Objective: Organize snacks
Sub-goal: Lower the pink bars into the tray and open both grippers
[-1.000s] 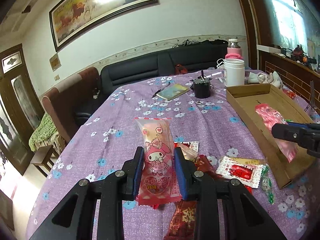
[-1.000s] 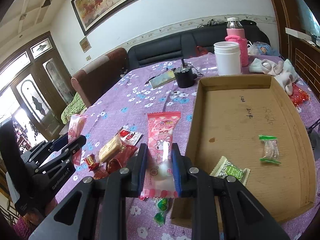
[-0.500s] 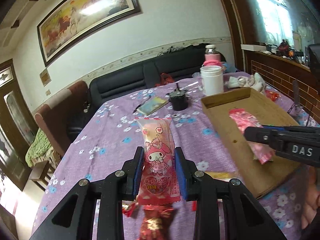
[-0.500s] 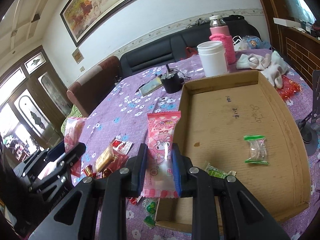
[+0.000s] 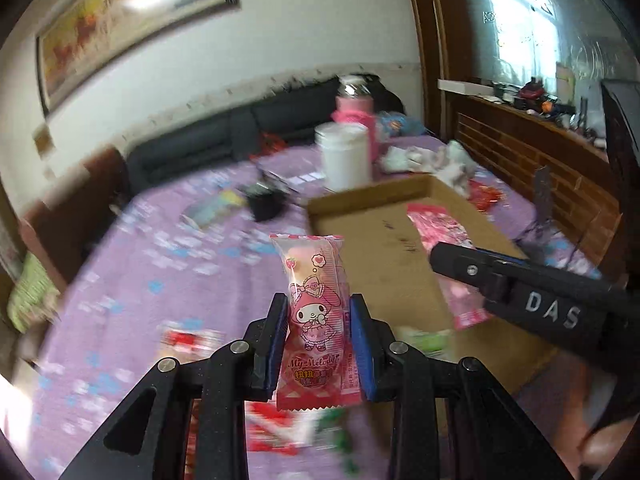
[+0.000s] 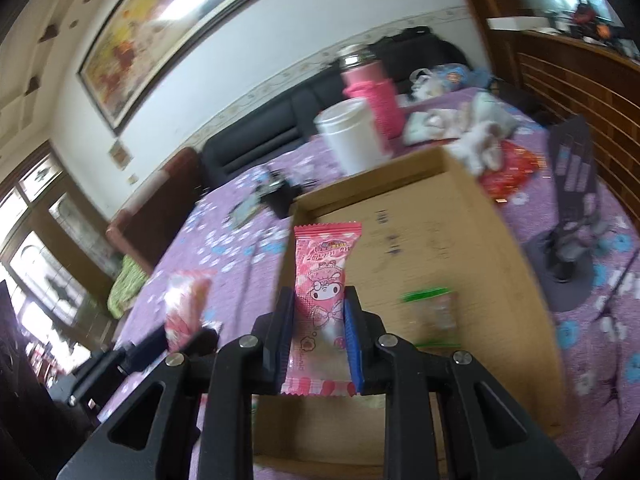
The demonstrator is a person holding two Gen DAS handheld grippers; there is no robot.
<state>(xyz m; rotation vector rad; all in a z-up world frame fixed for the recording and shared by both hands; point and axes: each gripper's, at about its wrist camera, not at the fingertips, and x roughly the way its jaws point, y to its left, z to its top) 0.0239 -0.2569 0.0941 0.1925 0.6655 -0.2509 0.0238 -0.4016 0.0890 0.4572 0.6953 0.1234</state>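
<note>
Both feeds are motion-blurred on my end; the tablecloth (image 5: 132, 264) and white jar (image 6: 352, 140) smear, while the clamped snack packets (image 5: 316, 320) stay sharp; daylight enters through the window (image 5: 520, 36) at right; glare washes out the framed painting (image 6: 168, 28); fisheye bends the walls; corners go black.

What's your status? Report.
Left gripper shut on pink snack. Right gripper shut on second packet, over box. Nothing blocking.
</note>
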